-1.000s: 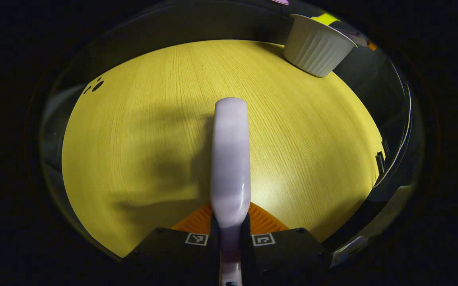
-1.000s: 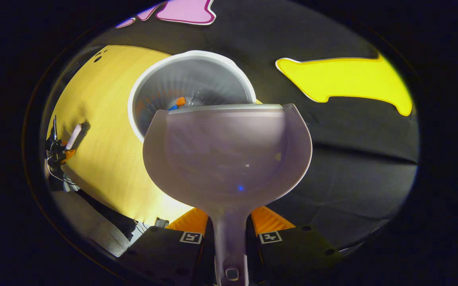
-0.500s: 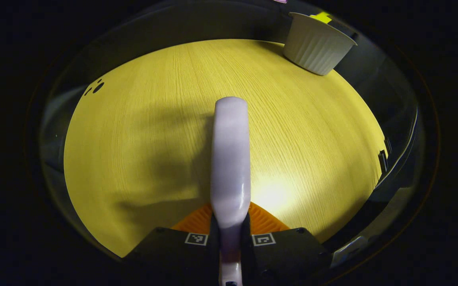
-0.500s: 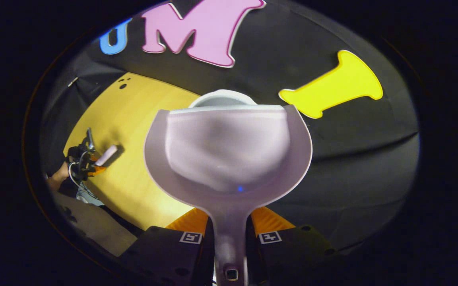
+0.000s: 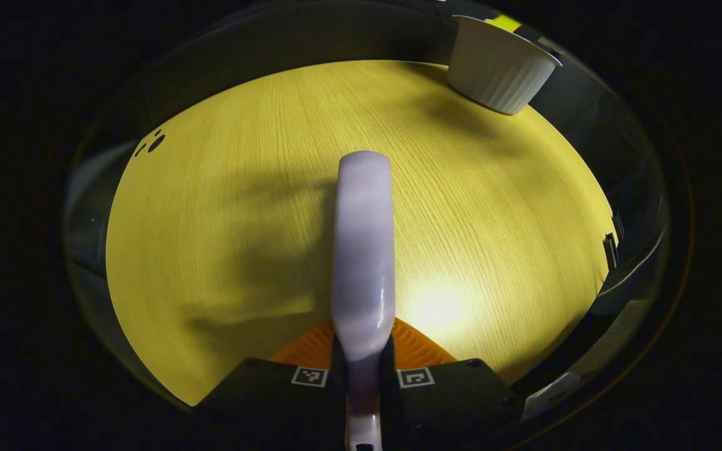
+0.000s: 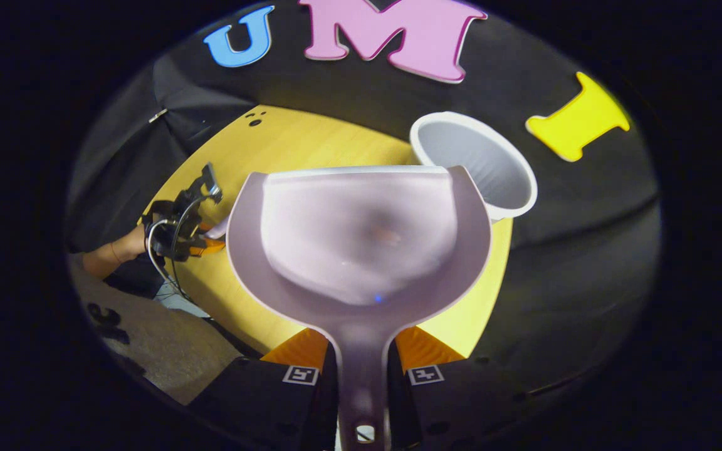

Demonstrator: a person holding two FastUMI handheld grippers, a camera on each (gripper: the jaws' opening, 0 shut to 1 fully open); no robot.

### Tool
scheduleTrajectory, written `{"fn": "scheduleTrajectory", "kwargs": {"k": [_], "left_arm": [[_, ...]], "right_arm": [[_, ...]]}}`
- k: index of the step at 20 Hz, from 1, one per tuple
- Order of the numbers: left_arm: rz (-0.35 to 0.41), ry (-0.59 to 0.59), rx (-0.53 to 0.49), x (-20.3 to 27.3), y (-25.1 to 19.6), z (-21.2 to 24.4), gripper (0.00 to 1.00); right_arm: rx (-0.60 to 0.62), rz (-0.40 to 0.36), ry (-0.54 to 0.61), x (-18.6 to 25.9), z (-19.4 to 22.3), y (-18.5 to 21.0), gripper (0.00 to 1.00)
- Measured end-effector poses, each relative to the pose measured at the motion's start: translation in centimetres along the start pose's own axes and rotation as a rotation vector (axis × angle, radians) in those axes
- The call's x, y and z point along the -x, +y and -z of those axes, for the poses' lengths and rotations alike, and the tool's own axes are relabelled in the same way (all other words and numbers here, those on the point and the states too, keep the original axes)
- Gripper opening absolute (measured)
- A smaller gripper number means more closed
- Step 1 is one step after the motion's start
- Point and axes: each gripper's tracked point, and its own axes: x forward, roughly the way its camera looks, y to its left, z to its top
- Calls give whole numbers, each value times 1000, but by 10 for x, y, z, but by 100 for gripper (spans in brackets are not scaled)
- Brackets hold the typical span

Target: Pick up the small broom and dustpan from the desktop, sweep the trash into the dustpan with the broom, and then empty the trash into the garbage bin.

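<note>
Nearest the bin's far corner of the table (image 5: 223, 207), at my own end, I am clamping both tools. My left gripper (image 5: 363, 366) is closing both fingers on the broom (image 5: 364, 250) handle, which is pointing out low over the bare wood toward the bin (image 5: 497, 66); the bristles are out of sight. My right gripper (image 6: 362, 366) is pinching the neck of the dustpan (image 6: 361, 235) the same way, with no gap showing between fingers and handle.

The dustpan is hanging level in the air, its front lip just short of the bin (image 6: 477, 166) and to one side of it. Its scoop is looking empty, though the picture is blurred there. I cannot see into the bin's bottom.

Farther from the bin, across the table, my left gripper (image 6: 195, 216) is sitting in a hand.

I am judging the emptying as done. Next I am expecting to lower both tools onto the wood, well clear of the bin, and only then loosen each grip.
</note>
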Motion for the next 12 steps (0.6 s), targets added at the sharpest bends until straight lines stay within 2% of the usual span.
{"fn": "scheduleTrajectory", "kwargs": {"k": [2,4,7,9,12], "left_arm": [[-9,8,-9,0,0,0,26],[-50,17,-30,-1,2,-1,26],[-94,10,-54,3,1,-2,26],[-130,34,-77,2,6,0,26],[-149,41,-68,6,5,-1,28]], "right_arm": [[-15,-24,36,-34,26,26,36],[-55,-49,93,-93,64,62,36],[-51,-15,93,-137,82,76,36],[-83,-37,81,-168,89,95,34],[-70,-35,73,-183,94,97,36]]}}
